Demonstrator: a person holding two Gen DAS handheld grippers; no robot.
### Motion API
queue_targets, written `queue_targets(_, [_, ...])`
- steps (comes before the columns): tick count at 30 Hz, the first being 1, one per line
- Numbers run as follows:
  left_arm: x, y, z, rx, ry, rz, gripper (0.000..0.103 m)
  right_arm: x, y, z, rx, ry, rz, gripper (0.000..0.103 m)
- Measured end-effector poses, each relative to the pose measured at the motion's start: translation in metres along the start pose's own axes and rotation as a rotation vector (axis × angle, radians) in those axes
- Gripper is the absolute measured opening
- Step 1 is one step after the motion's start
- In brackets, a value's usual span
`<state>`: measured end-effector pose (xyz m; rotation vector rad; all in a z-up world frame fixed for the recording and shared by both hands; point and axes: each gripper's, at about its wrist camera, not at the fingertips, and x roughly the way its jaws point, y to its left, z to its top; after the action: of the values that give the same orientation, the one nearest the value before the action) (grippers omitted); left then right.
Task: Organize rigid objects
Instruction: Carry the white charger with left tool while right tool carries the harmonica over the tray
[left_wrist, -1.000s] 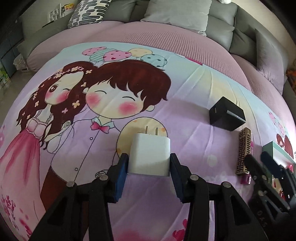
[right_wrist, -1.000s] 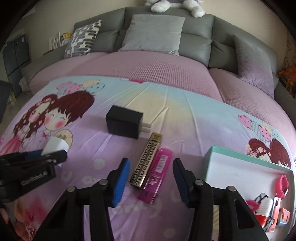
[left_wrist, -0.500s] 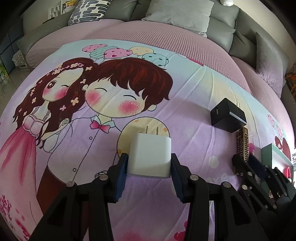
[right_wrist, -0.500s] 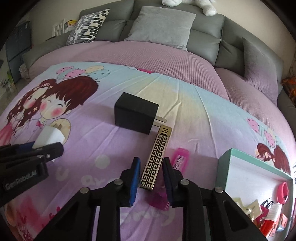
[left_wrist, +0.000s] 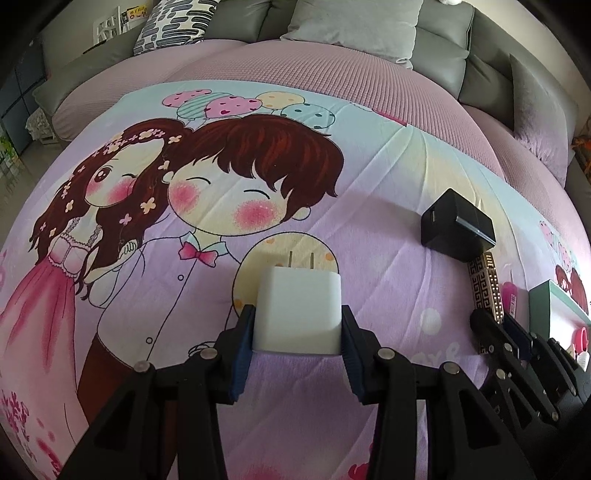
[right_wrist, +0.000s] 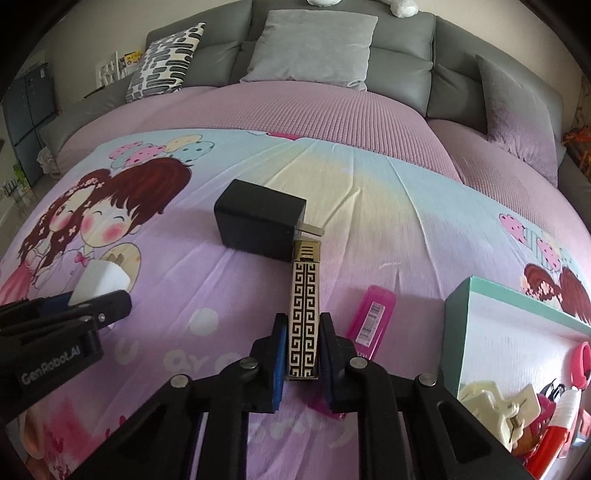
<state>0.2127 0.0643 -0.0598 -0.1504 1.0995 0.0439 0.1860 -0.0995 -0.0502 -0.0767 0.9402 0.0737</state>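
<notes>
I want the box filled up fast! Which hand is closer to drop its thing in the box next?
The right. Its gripper is shut on the gold patterned lighter, right beside the teal box. The left gripper holds the white charger farther from it.

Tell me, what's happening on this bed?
A person is tidying small items with two handheld grippers. The left gripper is shut on a white charger; the right gripper has just closed on a gold patterned lighter. A black charger and pink case lie on the bedspread, beside a partly filled box.
</notes>
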Motion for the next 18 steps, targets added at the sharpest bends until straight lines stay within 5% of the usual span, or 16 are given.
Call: queue_targets(18, [-0.051, -0.006, 0.006, -0.009, -0.117, -0.116, 0.044, -0.067, -0.029, -0.013, 0.095, -0.087, 0.014, 0.017])
